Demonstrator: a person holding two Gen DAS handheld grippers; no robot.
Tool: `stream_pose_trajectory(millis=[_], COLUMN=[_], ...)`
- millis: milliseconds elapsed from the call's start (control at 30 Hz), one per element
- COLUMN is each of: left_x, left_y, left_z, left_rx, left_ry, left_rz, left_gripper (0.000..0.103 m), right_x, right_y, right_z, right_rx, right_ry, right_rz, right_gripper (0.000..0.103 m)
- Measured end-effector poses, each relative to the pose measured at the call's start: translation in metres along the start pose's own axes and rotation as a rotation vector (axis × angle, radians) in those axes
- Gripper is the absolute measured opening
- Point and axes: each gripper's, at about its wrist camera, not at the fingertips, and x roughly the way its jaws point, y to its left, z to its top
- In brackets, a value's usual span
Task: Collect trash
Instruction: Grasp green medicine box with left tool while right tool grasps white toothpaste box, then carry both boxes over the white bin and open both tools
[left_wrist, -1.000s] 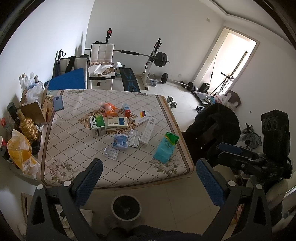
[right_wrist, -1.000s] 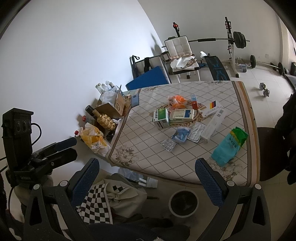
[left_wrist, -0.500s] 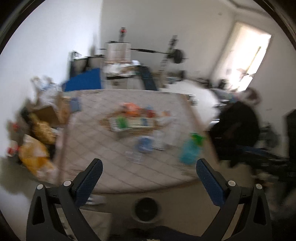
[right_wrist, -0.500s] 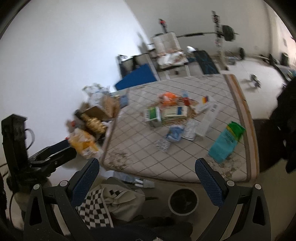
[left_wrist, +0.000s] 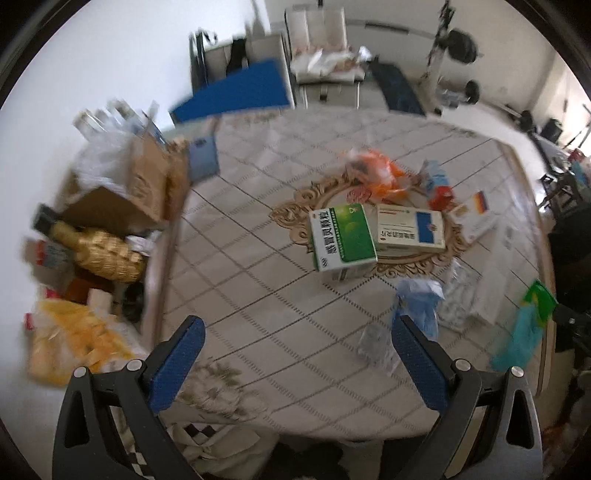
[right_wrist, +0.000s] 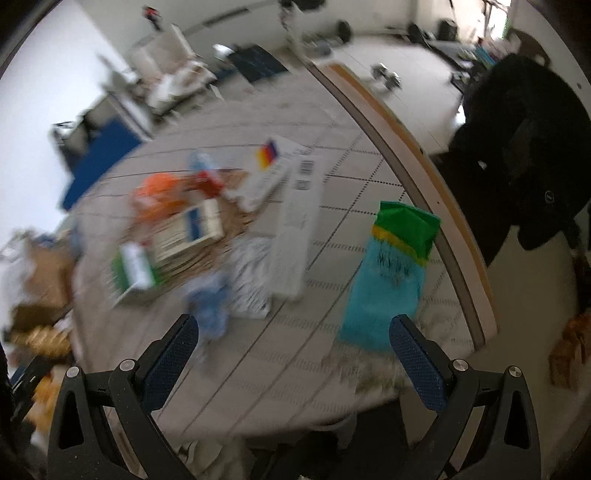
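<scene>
Both grippers, left (left_wrist: 297, 336) and right (right_wrist: 293, 334), hover over table (left_wrist: 258, 295), fingers spread

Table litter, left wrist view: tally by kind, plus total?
On the table, blur allowing:
Boxes: 5 (green box, blue-and-white box, flag box, long white box, small red-and-blue box)
Bags and wrappers: 3 (orange bag, blue wrapper, teal-and-green bag)
Blister packs: 2 (one, one)
Phone: 1
Total: 11
</scene>
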Motion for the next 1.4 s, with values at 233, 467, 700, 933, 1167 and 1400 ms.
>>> stream_pose_trajectory(millis=[233, 467, 700, 933, 1167, 1400], left_x=[0.117, 0.186, 0.162, 0.107, 0.047, 0.006], left_y=[-0.024, -0.042, -0.054, -0.064, -0.047, -0.037], left_z=[0.06, 0.077, 0.084, 0.073, 0.022, -0.07], left_rx=[-0.075, -0.176, -0.146, -0.159, -0.144, -0.138], left_ry=[0.229, 0.383, 0.321, 0.189, 0.049, -0.026], left_rz=[0.027, 0.022, 0.117, 0.147, 0.162, 0.125], left_gripper=[0.103, 0.091, 0.078, 0.078, 0.078, 0.078], right_x=[0.124, 0.182, 0.195, 0.166, 0.101, 0.031], right_y=[0.007, 0.014, 0.01, -0.003, -0.005, -0.009], right_z=[0.077, 0.098, 0.111, 0.118, 0.074, -0.027], right_rx=[-0.01, -0.086, -0.138, -0.194, -0.365, -0.469], right_ry=[0.165, 0.277, 0.233, 0.18, 0.05, -0.019], right_rz=[-0.054, -0.032, -0.043, 0.026, 0.042, 0.066], right_gripper=[0.103, 0.093, 0.056, 0.054, 0.053, 0.053])
